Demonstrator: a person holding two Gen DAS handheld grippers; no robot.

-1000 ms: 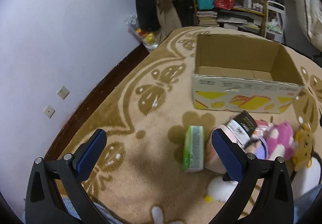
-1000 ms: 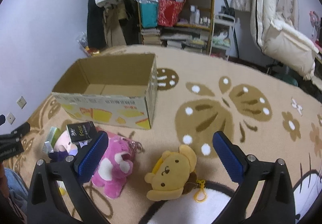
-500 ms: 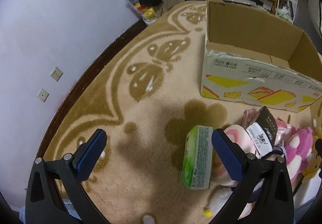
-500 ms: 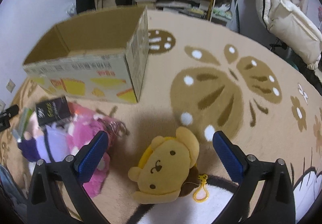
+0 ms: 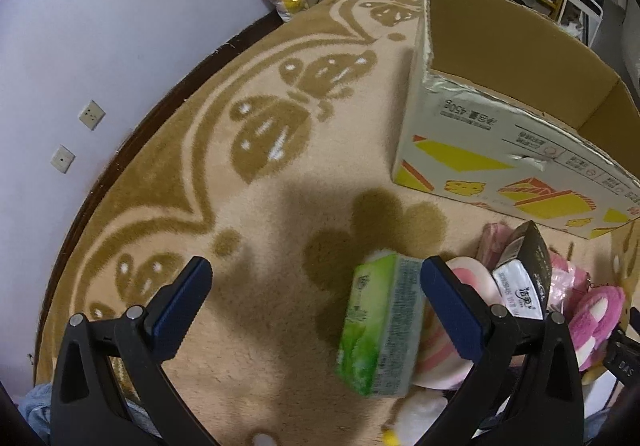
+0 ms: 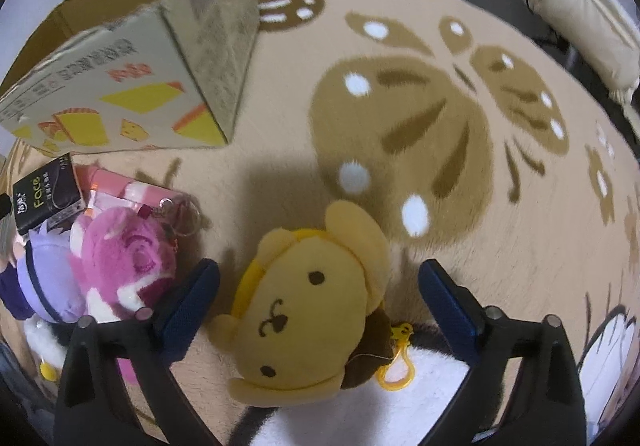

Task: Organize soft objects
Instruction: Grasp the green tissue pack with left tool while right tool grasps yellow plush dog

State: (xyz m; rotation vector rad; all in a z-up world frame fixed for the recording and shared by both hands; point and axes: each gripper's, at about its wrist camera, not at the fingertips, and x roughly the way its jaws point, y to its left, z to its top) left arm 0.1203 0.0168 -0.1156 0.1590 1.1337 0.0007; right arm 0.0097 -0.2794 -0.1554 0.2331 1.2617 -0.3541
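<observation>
Both the left gripper and right gripper gape over a butterfly-patterned beige carpet beside a lilac wall.

The rug is pale peach with golden-brown butterfly and flower shapes dotted white. The cardboard box is plain brown inside; its outer face is whitish with yellow and orange blocks and grey print. The tissue pack is bright green and white. A yellow-tan plush bear has dark brown eyes and nose and a yellow clip. The plush beside it is magenta with white patches. A small packet is black with green lettering. Both grippers are black with blue pads.
</observation>
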